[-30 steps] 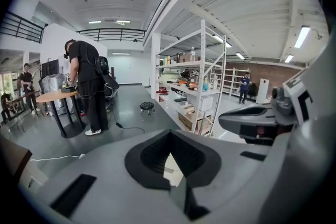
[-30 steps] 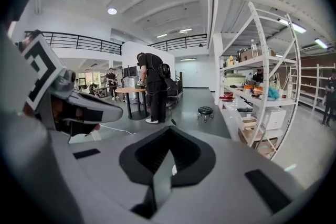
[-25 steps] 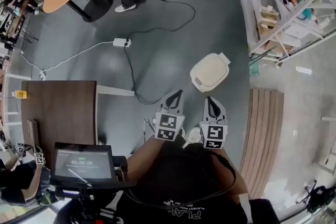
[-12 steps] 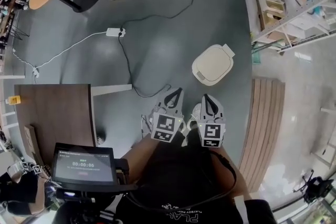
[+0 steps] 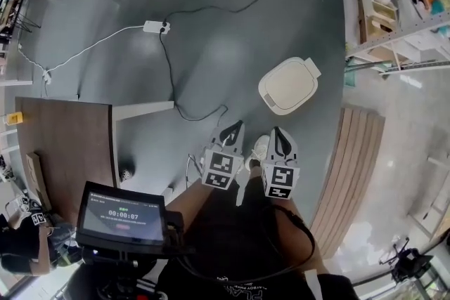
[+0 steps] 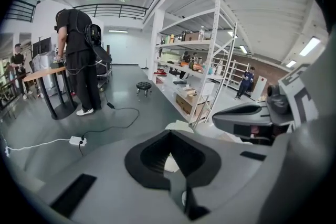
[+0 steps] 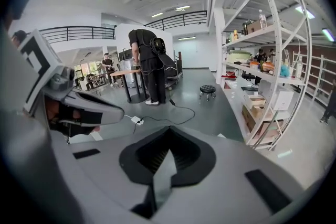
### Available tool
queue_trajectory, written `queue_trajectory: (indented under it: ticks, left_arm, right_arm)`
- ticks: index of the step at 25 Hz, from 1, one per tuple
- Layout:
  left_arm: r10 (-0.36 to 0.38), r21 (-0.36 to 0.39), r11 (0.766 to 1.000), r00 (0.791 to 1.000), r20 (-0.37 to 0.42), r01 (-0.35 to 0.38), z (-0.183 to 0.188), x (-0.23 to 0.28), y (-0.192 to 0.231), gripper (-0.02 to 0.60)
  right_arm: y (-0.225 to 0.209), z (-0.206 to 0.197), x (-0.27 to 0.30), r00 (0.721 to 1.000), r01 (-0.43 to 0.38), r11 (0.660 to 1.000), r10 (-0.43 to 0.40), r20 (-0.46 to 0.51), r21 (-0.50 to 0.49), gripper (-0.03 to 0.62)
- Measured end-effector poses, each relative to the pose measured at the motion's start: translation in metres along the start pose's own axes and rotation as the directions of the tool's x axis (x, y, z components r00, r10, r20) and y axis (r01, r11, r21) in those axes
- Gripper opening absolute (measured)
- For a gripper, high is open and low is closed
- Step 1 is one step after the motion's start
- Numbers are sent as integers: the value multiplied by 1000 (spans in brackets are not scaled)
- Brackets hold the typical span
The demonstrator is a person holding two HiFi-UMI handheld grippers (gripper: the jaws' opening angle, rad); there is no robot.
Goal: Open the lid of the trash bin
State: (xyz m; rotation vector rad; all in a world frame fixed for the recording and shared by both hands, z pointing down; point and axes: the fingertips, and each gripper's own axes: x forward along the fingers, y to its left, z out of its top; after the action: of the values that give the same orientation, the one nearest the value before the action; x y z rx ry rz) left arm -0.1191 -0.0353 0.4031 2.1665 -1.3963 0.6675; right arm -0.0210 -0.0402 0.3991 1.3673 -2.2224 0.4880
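progress: nothing done yet; the lid (image 5: 283, 83) lies flat and closed; approach, contact and lift are all left, by my read
trash bin (image 5: 301, 96): cream, rounded, stands on the grey floor (image 5: 225, 60) ahead and a bit right of both grippers; small tab on its near-left edge, wider tab on the far-right edge, likely the hinge; well apart from either gripper
left gripper (image 5: 237, 128): jaws together, tips meeting, nothing between them; points forward; the pale lid peeks just over its tips in the left gripper view
right gripper (image 5: 280, 135): jaws together, empty; just beside the left one and the nearer of the two to the bin
around: power strip (image 5: 156, 27) with black cable (image 5: 169, 74) on the floor left of the bin; wooden desk (image 5: 67, 151) at left; slatted wooden platform (image 5: 351, 172) right of the bin; metal shelving rack (image 5: 394, 17) beyond it; timer screen (image 5: 121, 218) on the rig; standing person (image 6: 79, 55) and black stool (image 6: 143, 85) far ahead
in the way: nothing between grippers and bin; cable loop ends near the left gripper, off the line to the bin; trip risk only
next, my guess: close the gap, then part the jaws or hook the near tab
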Motion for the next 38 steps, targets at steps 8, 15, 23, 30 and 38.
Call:
queue_trajectory:
  ticks: [8, 15, 23, 30, 38]
  left_arm:
    - [16, -21, 1000, 998, -56, -17, -24, 33, 3, -3]
    - [7, -13, 1000, 999, -32, -8, -34, 82, -7, -2]
    - [-34, 16, 999, 997, -69, 36, -62, 112, -16, -2]
    - [-60, 16, 998, 995, -86, 61, -85, 142, -23, -3]
    - [-68, 25, 997, 990, -126, 72, -124, 187, -19, -3]
  right_arm:
    - [-20, -30, 26, 998, -1, 1000, 3, -59, 29, 0]
    - [-34, -62, 58, 996, -36, 999, 38, -78, 23, 0]
    - [-31, -92, 77, 993, -50, 997, 56, -105, 62, 0]
    - [-31, -129, 96, 989, -59, 995, 70, -130, 85, 0]
    - [-52, -173, 121, 987, -11, 992, 32, -159, 128, 0]
